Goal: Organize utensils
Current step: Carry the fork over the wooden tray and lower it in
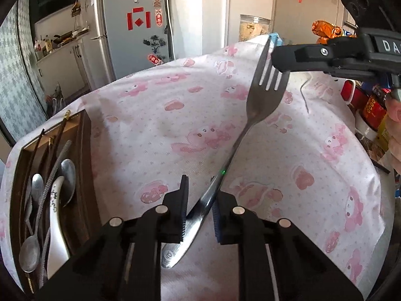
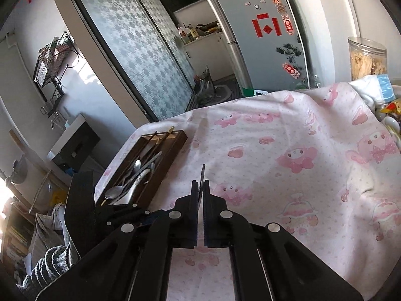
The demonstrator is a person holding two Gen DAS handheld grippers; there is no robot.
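Observation:
A steel fork (image 1: 258, 105) hangs slanted above the pink-patterned cloth (image 1: 155, 115). My left gripper (image 1: 200, 200) is shut on its handle, which crosses the pads at an angle. My right gripper (image 1: 283, 60) comes in from the upper right, shut on the tine tips. In the right wrist view my right gripper (image 2: 200, 188) pinches the fork (image 2: 202, 173), seen edge-on as a thin dark strip. A dark wooden tray (image 1: 84, 150) at the left holds spoons, chopsticks and a white ceramic spoon (image 1: 56, 213). The tray (image 2: 173, 155) also shows left of the right gripper.
Bottles and jars (image 1: 371, 110) crowd the table's right edge beside a person's hand (image 1: 394, 130). A clear jar (image 2: 367, 60) and snack packets stand at the far corner. The fridge (image 1: 132, 32) rises beyond the table's far edge. The cloth drops off just past the tray.

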